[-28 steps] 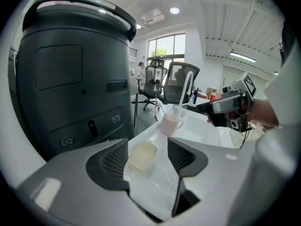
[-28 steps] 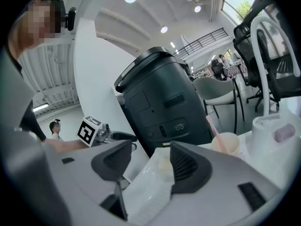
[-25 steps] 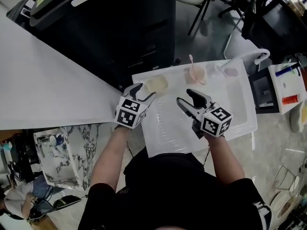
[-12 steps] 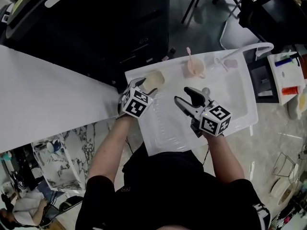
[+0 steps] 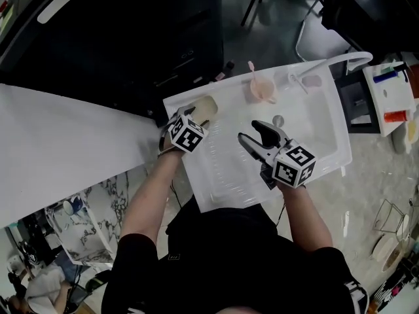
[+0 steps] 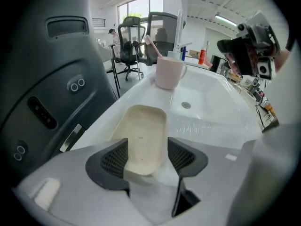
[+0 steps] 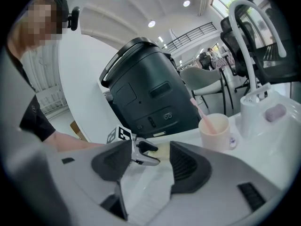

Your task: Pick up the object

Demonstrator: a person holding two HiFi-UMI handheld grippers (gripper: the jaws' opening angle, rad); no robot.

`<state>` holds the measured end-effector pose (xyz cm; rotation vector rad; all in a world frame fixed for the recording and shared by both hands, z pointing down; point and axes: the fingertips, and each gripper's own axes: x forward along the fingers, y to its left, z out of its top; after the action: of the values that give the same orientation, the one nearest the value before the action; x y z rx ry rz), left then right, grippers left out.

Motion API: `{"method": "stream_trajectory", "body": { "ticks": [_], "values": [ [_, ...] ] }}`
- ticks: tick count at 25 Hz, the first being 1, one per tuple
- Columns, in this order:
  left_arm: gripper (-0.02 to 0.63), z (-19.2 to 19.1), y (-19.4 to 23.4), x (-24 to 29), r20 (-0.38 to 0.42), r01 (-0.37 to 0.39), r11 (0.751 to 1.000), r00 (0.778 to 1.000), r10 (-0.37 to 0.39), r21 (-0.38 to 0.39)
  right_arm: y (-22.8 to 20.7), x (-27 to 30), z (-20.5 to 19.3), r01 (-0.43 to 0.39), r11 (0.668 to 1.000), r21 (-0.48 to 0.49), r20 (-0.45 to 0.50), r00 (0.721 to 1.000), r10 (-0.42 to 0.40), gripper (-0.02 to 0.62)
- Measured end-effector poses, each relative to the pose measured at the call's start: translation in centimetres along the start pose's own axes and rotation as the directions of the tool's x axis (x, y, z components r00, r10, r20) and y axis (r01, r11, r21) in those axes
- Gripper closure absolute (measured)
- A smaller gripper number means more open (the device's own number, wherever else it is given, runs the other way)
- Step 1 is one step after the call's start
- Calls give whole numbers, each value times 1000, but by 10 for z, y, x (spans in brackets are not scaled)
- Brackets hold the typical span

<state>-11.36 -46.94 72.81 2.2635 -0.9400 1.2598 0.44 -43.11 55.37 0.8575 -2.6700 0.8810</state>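
Observation:
The object is a cream oval dish (image 5: 205,108) at the back left corner of the white sink (image 5: 327,146). My left gripper (image 5: 190,117) is at the dish's near end. In the left gripper view the cream oval dish (image 6: 143,135) lies between the two dark pads (image 6: 112,164), and that left gripper (image 6: 146,158) is open around it. I cannot tell whether the pads touch the dish. My right gripper (image 5: 253,134) hovers open over the sink's middle with nothing in it. The right gripper view shows that gripper (image 7: 150,161) looking toward the left one.
A pink cup (image 5: 262,91) with a toothbrush stands at the sink's back rim. A white faucet (image 5: 342,61) and a small purple piece (image 5: 312,81) are at the back right. The drain (image 5: 278,120) lies mid-basin. A large dark machine (image 5: 131,38) stands behind, and a white counter (image 5: 59,146) is to the left.
My left gripper has moved forward over the sink's corner, and the dish's near end now lies between its fingers. The right gripper has hardly moved.

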Motion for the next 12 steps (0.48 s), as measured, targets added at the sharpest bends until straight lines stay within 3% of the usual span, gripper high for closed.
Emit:
{"method": "stream_trajectory", "body": {
  "ticks": [5, 8, 12],
  "values": [
    [336, -2, -5, 7, -26, -22, 998, 999, 24, 66, -5, -9, -3, 13, 1000, 9, 10, 1000, -13, 337],
    [337, -3, -3, 11, -40, -79, 986, 996, 86, 148, -7, -14, -4, 21, 1000, 14, 16, 1000, -21, 337],
    [391, -5, -1, 12, -48, -152, 965, 985, 166, 212, -5, -21, -4, 24, 1000, 20, 23, 999, -24, 337]
  ]
}}
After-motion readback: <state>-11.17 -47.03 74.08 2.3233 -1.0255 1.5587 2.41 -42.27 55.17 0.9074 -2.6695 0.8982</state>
